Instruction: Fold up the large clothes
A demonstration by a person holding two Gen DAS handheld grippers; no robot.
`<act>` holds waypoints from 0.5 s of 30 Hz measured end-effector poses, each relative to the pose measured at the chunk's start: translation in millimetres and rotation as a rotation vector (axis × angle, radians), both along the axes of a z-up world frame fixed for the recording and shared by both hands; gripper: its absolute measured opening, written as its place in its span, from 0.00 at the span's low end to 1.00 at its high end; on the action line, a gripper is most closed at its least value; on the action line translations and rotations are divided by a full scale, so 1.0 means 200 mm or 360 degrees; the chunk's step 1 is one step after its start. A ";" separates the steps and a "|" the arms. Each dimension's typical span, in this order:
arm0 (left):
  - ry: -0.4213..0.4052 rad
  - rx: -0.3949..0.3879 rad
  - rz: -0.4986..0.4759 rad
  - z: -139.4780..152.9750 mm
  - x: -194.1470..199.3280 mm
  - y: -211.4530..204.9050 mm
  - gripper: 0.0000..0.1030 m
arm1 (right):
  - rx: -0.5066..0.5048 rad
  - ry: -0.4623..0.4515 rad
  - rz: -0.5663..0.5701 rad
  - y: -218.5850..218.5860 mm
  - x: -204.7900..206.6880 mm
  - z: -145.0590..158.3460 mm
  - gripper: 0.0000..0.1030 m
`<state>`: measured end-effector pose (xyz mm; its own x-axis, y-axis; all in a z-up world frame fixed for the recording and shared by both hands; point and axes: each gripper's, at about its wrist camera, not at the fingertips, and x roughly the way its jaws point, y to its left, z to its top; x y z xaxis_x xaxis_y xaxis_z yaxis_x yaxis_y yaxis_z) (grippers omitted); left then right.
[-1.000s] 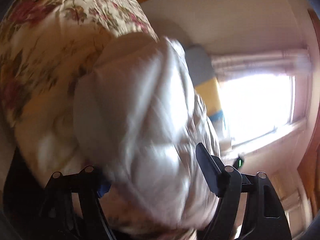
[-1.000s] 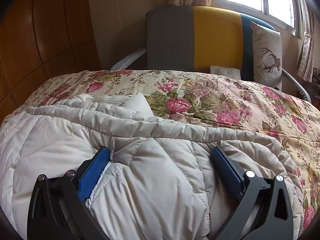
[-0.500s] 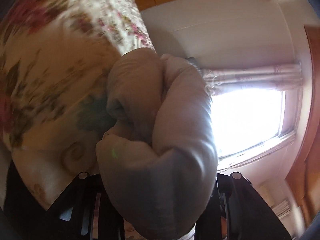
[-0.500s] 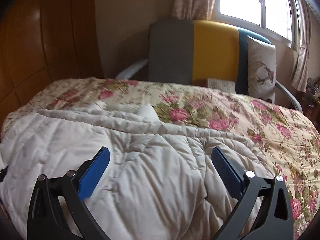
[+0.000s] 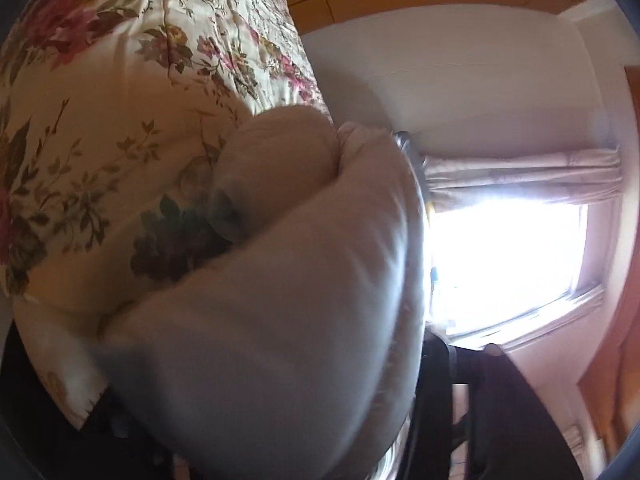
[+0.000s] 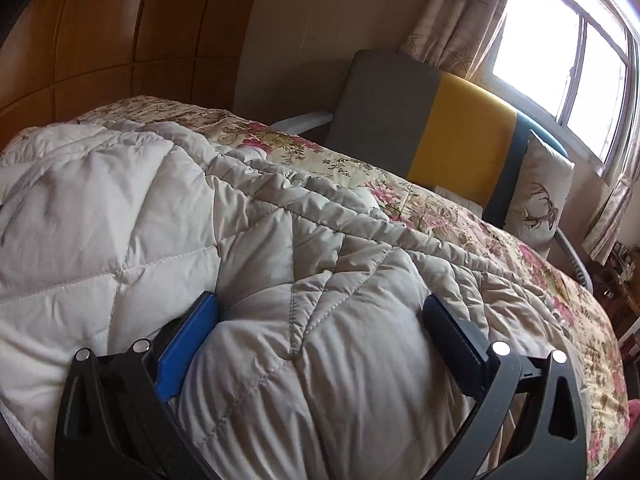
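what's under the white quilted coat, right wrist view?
The white quilted coat lies on the floral bedspread, which shows along its far and right edges. Whatever sits beneath the coat's middle is covered. The right gripper has its jaws spread, pressed into the padding.

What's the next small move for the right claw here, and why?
Probably close the right claw: its fingers sit spread, pressed into a ridge of the white quilted coat, not pinching it. The left claw seems to have a bunch of the coat already, though its fingers are hidden. Once gripped, both could lift it off the floral bedspread.
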<state>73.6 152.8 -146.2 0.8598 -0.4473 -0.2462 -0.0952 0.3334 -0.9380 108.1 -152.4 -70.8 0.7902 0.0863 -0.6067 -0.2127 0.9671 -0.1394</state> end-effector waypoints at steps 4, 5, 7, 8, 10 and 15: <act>-0.0068 0.0003 -0.0036 0.05 -0.03 0.01 0.33 | 0.0143 0.0116 -0.0067 -0.06 0.01 0.02 0.98; -0.0078 -0.0004 -0.0039 0.05 -0.02 0.03 0.33 | 0.0160 0.0126 -0.0085 -0.07 0.01 0.02 0.98; -0.0110 -0.0008 -0.0052 0.08 -0.03 0.04 0.32 | 0.0159 0.0111 -0.0104 -0.08 -0.01 0.02 0.98; -0.0133 0.0014 -0.0059 0.10 -0.04 0.08 0.32 | 0.0142 0.0105 -0.0108 -0.07 -0.02 0.02 0.98; -0.0197 0.0094 -0.0076 0.18 -0.02 0.07 0.32 | 0.0110 0.0105 -0.0115 -0.05 -0.01 0.01 0.98; -0.0347 0.0310 -0.0132 0.41 -0.02 -0.04 0.32 | 0.0075 0.0090 -0.0135 -0.05 0.00 -0.01 0.98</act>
